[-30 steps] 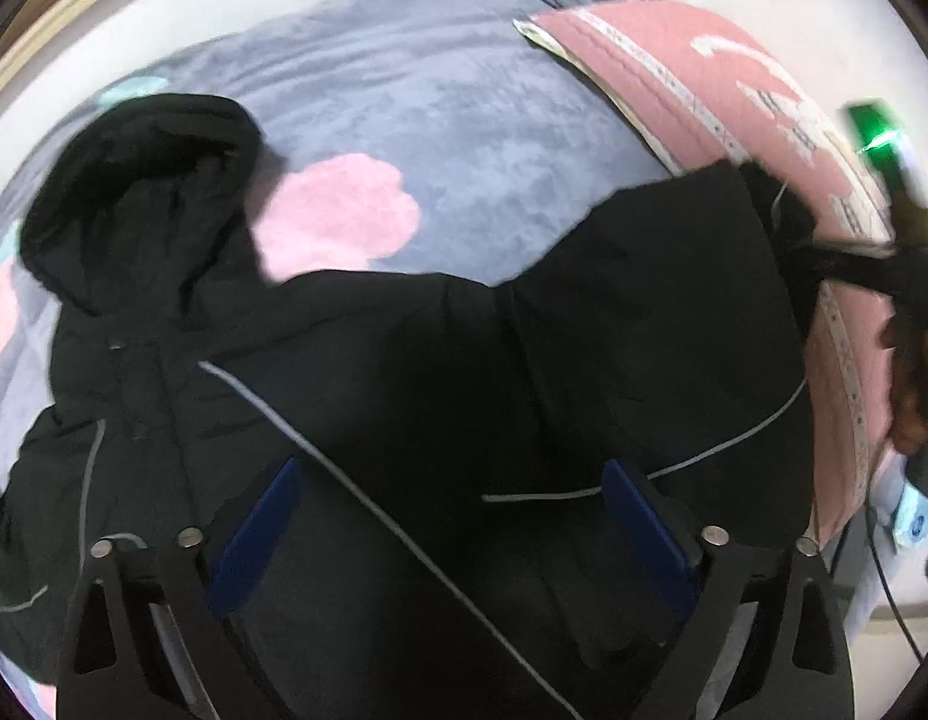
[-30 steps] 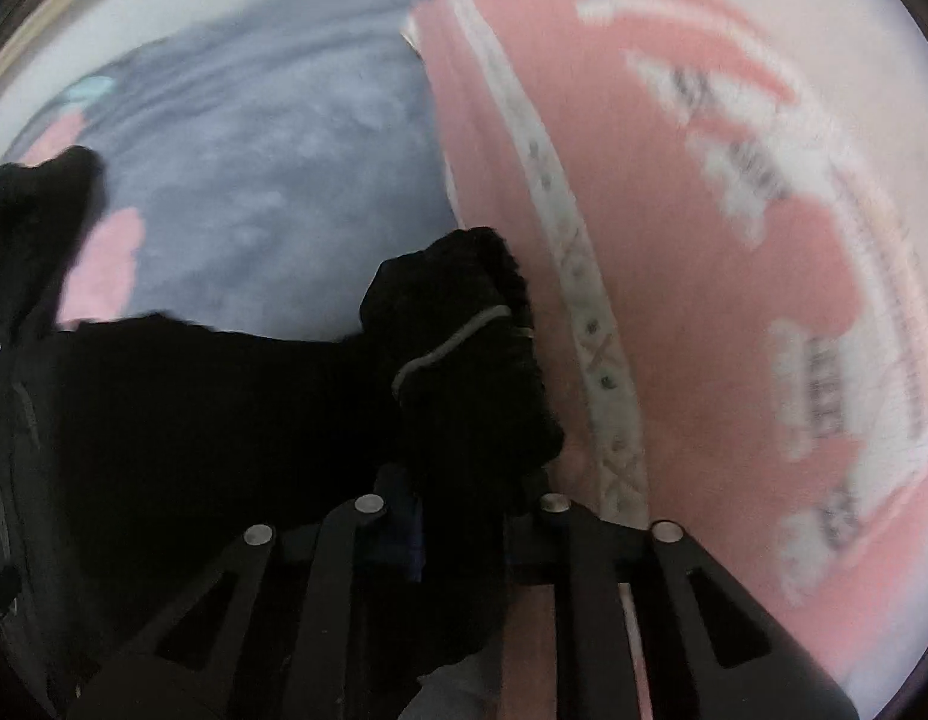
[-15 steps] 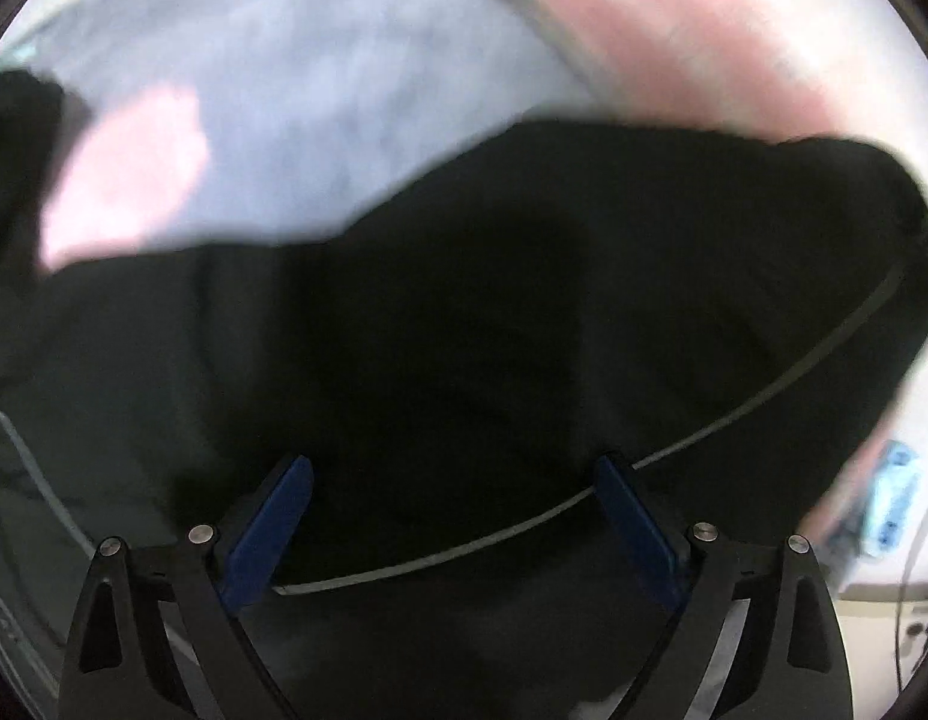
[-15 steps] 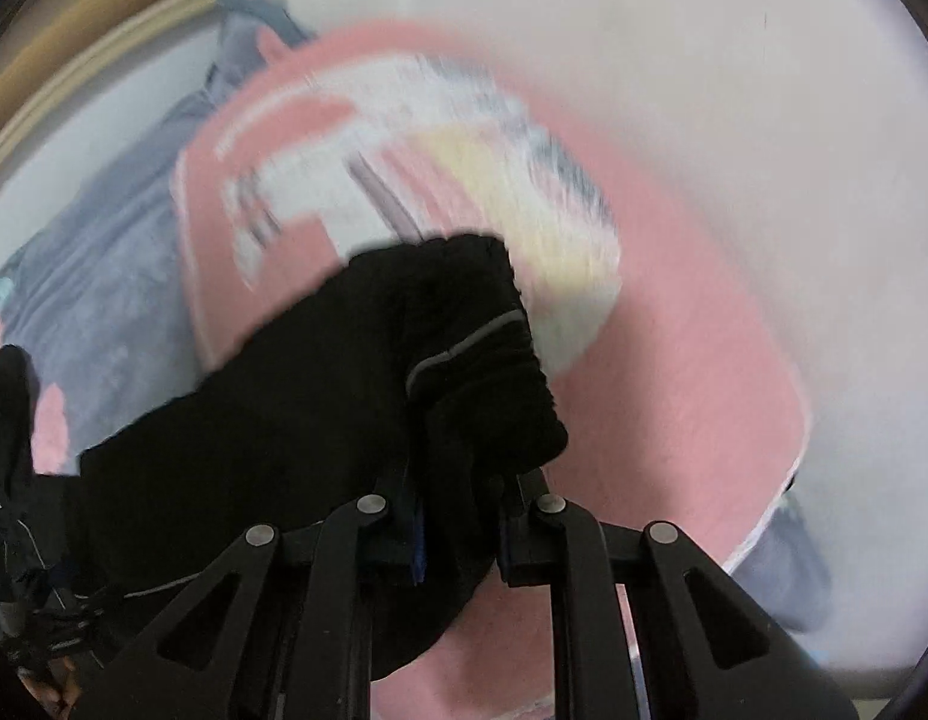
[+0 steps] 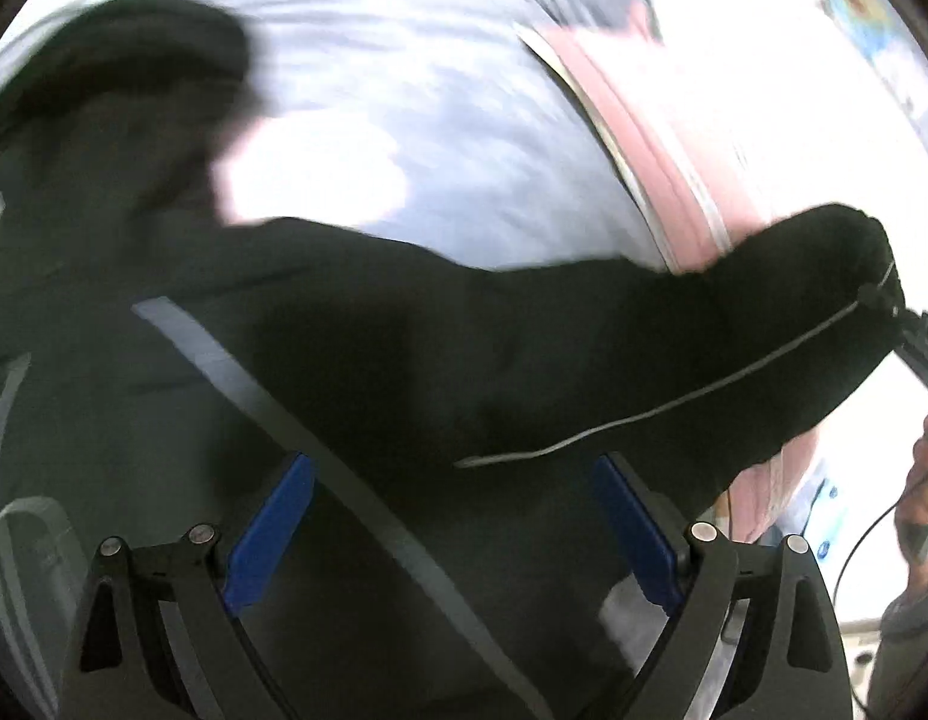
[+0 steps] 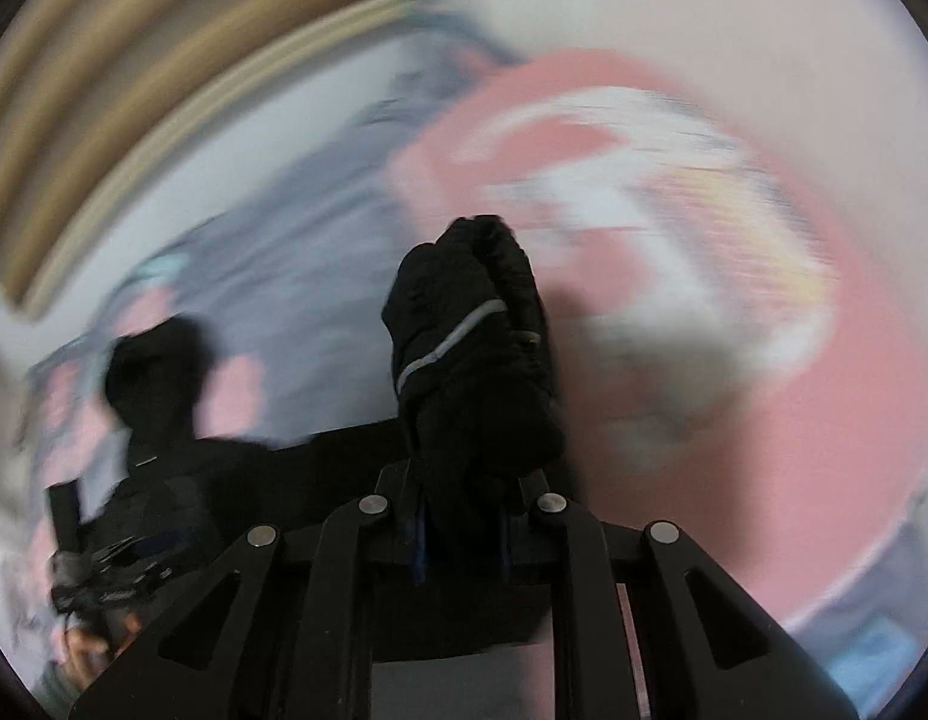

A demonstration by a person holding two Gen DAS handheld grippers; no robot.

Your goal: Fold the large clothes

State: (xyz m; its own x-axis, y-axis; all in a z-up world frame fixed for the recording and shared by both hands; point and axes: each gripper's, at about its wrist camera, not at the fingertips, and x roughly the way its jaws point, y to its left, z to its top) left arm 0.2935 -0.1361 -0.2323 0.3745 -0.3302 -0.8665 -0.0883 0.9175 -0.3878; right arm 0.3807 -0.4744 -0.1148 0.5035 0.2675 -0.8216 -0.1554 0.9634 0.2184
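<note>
No brand, label or readable writing can be made out anywhere; a poster-like patch at the upper right of the left wrist view is too blurred to read. The black jacket (image 5: 404, 360) lies spread on a grey blanket (image 5: 440, 120) with pale pink patches, and its hood (image 5: 134, 78) points toward the far side of the bed. A pink quilt (image 6: 824, 360) with a white pattern lies just beside the blanket, but the right wrist view is strongly smeared, so its pattern is not clear. The left gripper (image 5: 452, 516) hangs over the body of the jacket with its blue fingers (image 5: 266, 534) wide apart, holding nothing. The right gripper (image 6: 464, 534) is pressed together on the cuff of the jacket sleeve (image 6: 470, 348), which stands bunched above the jaws and shows a thin grey stripe. In the left wrist view this sleeve stretches out to the right, and its end is partly cut off by the frame edge. The lower part of the jacket is hidden behind the left gripper.
</note>
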